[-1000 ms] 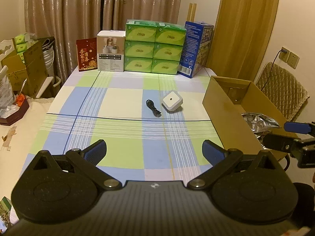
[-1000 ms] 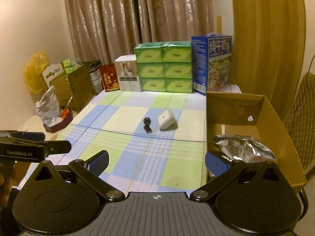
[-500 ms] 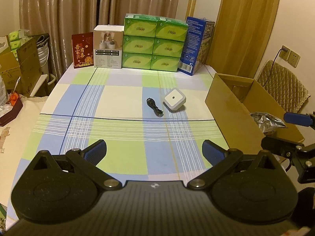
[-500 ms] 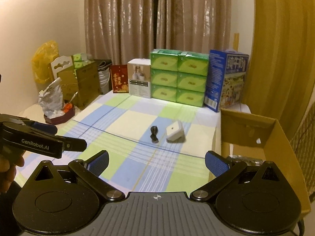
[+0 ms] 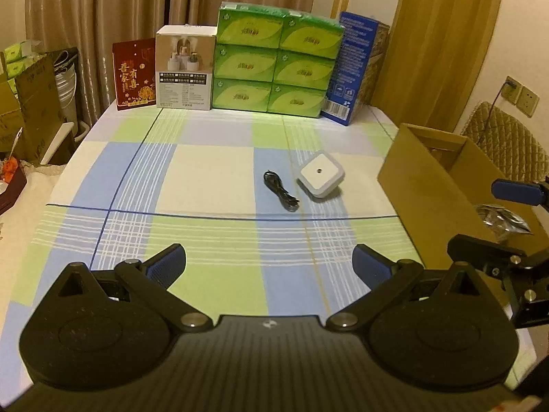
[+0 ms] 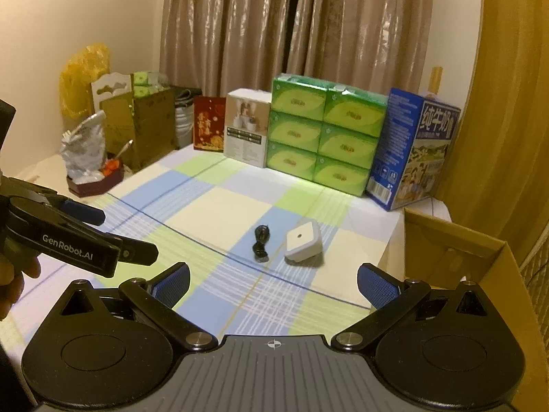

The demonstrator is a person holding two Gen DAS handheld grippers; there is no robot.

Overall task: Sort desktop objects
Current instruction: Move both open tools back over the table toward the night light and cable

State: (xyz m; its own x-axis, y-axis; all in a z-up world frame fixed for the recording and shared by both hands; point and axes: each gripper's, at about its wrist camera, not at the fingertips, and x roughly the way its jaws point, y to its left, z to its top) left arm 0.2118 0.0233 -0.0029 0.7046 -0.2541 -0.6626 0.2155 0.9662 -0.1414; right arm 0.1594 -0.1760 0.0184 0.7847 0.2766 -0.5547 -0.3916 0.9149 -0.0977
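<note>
Both grippers hover above the near end of the bench (image 5: 212, 171), nothing held. My left gripper (image 5: 269, 261): jaws spread wide, empty, blue pads facing each other over the checked cloth. My right gripper (image 6: 272, 279): same, jaws wide apart, empty.

Task items sit mid-bench, ahead of both grippers:
- white square plug-in unit (image 5: 319, 173), tilted up on one edge, small dot in the centre of its face.
- black cable (image 5: 279, 195), coiled into a short bundle, just beside the white unit on its left, not touching it as far as I can tell.

Open cardboard box (image 5: 422, 185) stands at the bench's right edge, near the white unit. Crumpled silver foil bag (image 5: 501, 218) lies inside it; from the right wrist view the box interior is mostly hidden behind my own frame.

Far end of the bench, in a row against the curtain: red card (image 5: 134, 75), white product box (image 5: 185, 68), stack of six green tissue packs (image 5: 274, 70), blue milk carton box (image 5: 355, 68). All upright, well apart from the two task items.

In the left view my right gripper shows at the right edge, over the cardboard box. In the right view my left gripper shows at the left edge, with a hand (image 6: 13, 281) on its handle.
</note>
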